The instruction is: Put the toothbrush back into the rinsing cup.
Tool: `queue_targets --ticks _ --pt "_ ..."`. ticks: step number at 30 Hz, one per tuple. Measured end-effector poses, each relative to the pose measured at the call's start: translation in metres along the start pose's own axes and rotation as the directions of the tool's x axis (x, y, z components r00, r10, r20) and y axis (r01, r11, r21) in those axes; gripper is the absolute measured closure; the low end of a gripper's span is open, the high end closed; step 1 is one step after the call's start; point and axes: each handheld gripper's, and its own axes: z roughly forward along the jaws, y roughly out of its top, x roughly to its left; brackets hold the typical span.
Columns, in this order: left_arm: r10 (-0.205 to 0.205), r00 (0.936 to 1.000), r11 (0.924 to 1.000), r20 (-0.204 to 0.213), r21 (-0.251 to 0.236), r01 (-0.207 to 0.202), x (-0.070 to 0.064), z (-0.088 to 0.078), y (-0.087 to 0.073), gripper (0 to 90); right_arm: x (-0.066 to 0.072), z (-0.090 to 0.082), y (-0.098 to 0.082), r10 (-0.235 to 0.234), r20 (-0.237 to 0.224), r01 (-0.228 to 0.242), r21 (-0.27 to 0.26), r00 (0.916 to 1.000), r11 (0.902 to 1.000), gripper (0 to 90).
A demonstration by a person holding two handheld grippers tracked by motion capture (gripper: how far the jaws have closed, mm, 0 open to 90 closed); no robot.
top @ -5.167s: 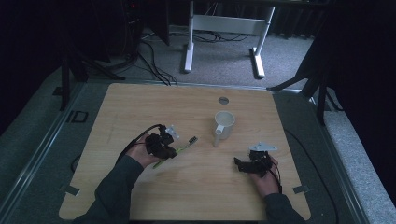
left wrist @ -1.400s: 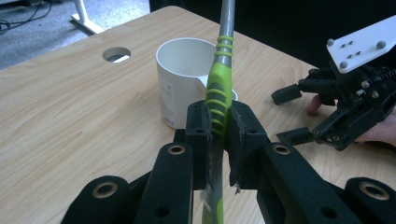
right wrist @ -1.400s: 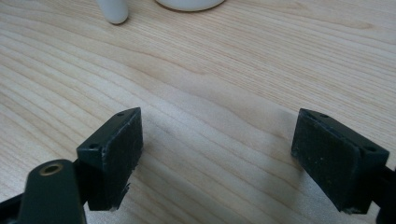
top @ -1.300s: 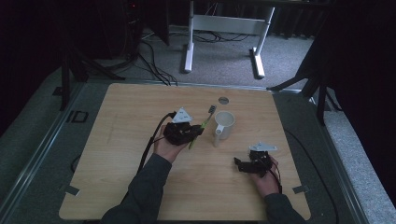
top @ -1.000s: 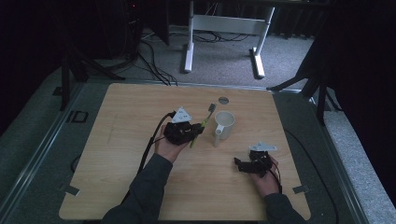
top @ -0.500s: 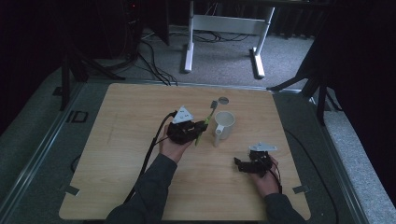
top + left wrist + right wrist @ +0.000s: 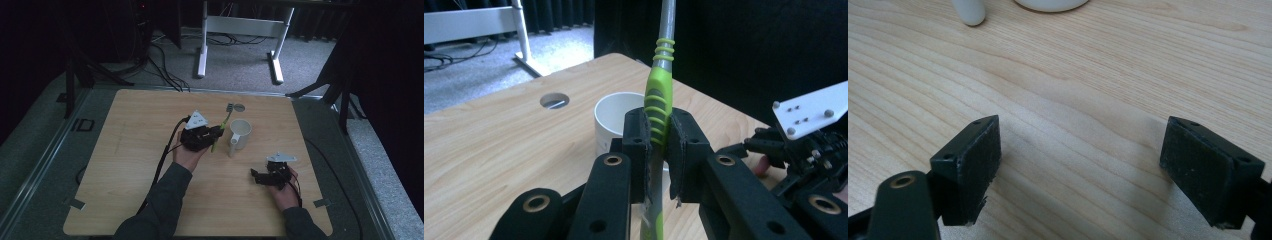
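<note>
A green and grey toothbrush [image 7: 220, 131] [image 7: 659, 102] is clamped between the pads of my left gripper [image 7: 214, 136] [image 7: 657, 145], which is shut on its handle. The brush head points toward the far edge of the table, just left of a white mug [image 7: 240, 135] [image 7: 616, 120]. The mug stands upright with its handle toward the near side. Near the front right of the table, my right gripper [image 7: 256, 176] [image 7: 1080, 165] rests low over bare wood with its jaws wide open and nothing between them. The mug's base [image 7: 1050, 5] sits at the top of the right gripper view.
The wooden table [image 7: 135, 165] has a round cable hole [image 7: 239, 107] behind the mug. A cable [image 7: 165, 150] trails from the left gripper along the forearm. A white desk frame [image 7: 240, 30] stands on the grey floor beyond the table.
The left hand carried the toothbrush from the table's middle left up to the mug's left side, then edged slightly closer in the last second. The right hand stayed put.
</note>
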Motion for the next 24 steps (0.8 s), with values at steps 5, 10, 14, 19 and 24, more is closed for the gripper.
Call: queue_targets --ticks 5,10,14,19,24 --pt "0.003 1.0000 0.9998 0.002 -0.018 -0.003 -0.0006 0.0008 0.0027 79.9 0.0000 0.0000 0.0000 0.000 0.000 0.000 0.000 1.0000 1.0000 16.3" --pt "-0.005 1.0000 0.9991 -0.003 -0.041 0.005 0.0001 0.0001 0.0038 79.9 0.0000 0.0000 0.0000 0.000 0.000 0.000 0.000 1.0000 1.0000 16.3" --pt "0.005 1.0000 0.9982 0.009 -0.060 -0.004 -0.0010 0.0002 0.0041 79.9 0.0000 0.0000 0.0000 0.000 0.000 0.000 0.000 1.0000 1.0000 16.3" --pt "0.002 0.9998 0.9974 0.018 -0.072 -0.001 -0.0018 0.0020 0.0051 79.8 0.0000 0.0000 0.0000 0.000 0.000 0.000 0.000 1.0000 1.0000 16.3" --pt "-0.004 0.9997 0.9966 0.023 -0.082 0.006 -0.0025 0.0051 0.0070 79.8 0.0000 0.0000 0.0000 0.000 0.000 0.000 0.000 1.0000 1.0000 16.3"
